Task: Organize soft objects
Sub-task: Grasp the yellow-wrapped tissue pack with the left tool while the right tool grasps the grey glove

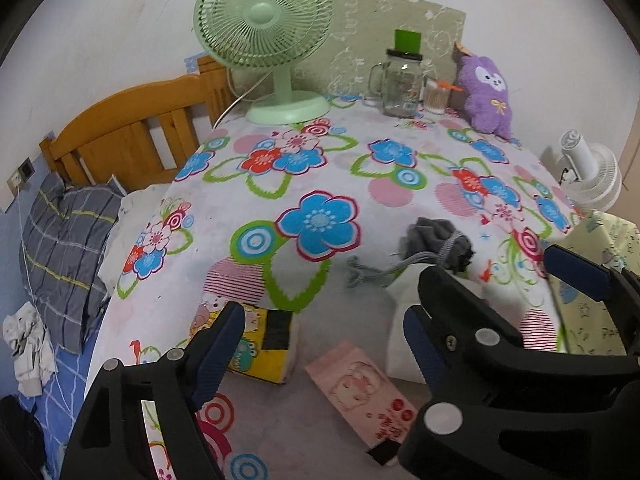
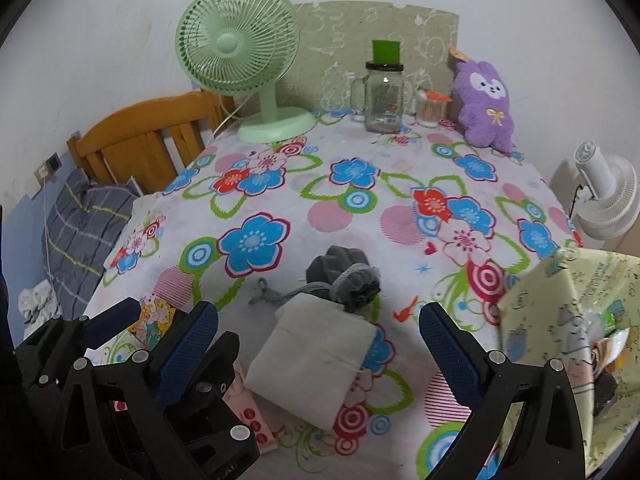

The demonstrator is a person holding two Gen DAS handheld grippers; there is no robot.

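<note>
2 open claws [image 2: 318, 344] above pouch [image 2: 312, 356]

The middle of the tabletop [image 2: 320, 184] is bare cloth, giving open passage from the near items to the back row. Along the back edge stand a green fan [image 2: 240, 48], a glass jar [image 2: 383, 98], a small cup [image 2: 430, 108] and a purple plush [image 2: 486, 108], close together against the wall. Near the front, a grey drawstring pouch [image 2: 344, 280] touches a folded white cloth [image 2: 316, 356]; a pink packet [image 1: 360, 388] and a yellow packet [image 1: 264, 344] lie to the left. A pale patterned bag [image 2: 560, 320] blocks the right edge.
</note>
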